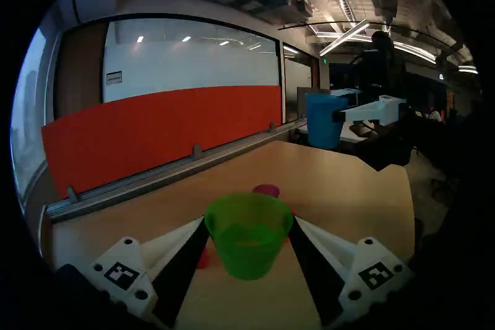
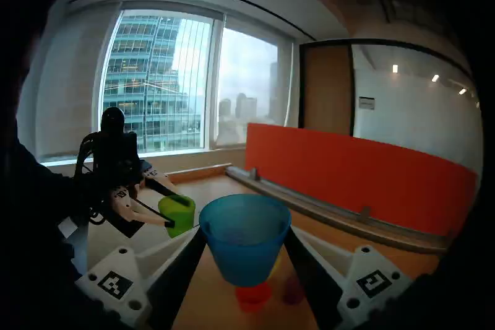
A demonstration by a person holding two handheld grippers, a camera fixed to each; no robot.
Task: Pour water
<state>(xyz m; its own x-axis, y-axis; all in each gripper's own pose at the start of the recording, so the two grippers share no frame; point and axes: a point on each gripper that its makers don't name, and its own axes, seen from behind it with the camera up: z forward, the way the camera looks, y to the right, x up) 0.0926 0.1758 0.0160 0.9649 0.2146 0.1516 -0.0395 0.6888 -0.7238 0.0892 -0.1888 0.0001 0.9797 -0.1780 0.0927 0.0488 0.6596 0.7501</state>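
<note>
While green cup (image 1: 249,243) and blue cup (image 2: 245,240) hang clamped, table (image 1: 346,187) stretches wide ahead.

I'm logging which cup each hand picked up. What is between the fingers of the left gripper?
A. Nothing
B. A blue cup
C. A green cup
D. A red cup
C: the green cup stands upright, clamped between the fingers of the left gripper, while the blue cup is held in the right gripper.

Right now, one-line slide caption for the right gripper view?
Right gripper holds a blue cup over a red cup and a magenta cup; left gripper holds a green cup nearby.
</note>
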